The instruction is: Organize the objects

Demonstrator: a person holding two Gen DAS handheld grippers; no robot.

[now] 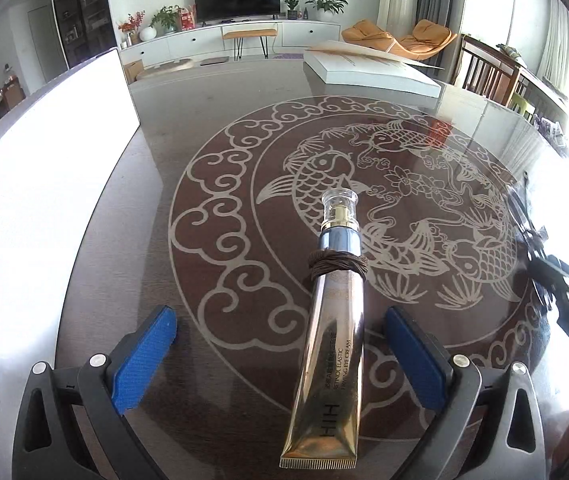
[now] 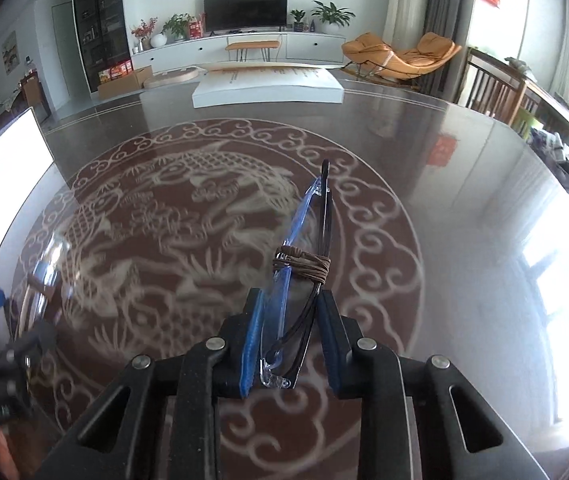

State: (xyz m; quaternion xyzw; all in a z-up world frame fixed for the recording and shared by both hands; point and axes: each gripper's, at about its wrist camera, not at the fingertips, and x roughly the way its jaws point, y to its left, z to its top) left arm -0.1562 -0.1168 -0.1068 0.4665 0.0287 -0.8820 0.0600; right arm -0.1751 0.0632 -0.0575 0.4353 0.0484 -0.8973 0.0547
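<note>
A gold eye-cream tube [image 1: 330, 356] with a clear cap lies on the glass table, a brown hair tie [image 1: 338, 266] wound round its neck. My left gripper [image 1: 280, 328] is open, its blue pads on either side of the tube, not touching it. My right gripper [image 2: 290, 304] is shut on folded glasses [image 2: 302, 264] with a blue and black frame, bound by a brown cord [image 2: 302, 266], held above the table. The right gripper and glasses show blurred at the right edge of the left wrist view [image 1: 532, 236]. The tube shows blurred at the left of the right wrist view [image 2: 40, 280].
The dark glass table [image 1: 244, 152] bears a fish pattern. A white box [image 1: 44, 184] stands at the left. A thick white book [image 2: 268, 86] lies at the far side. A wooden chair [image 1: 488, 70] stands at the right.
</note>
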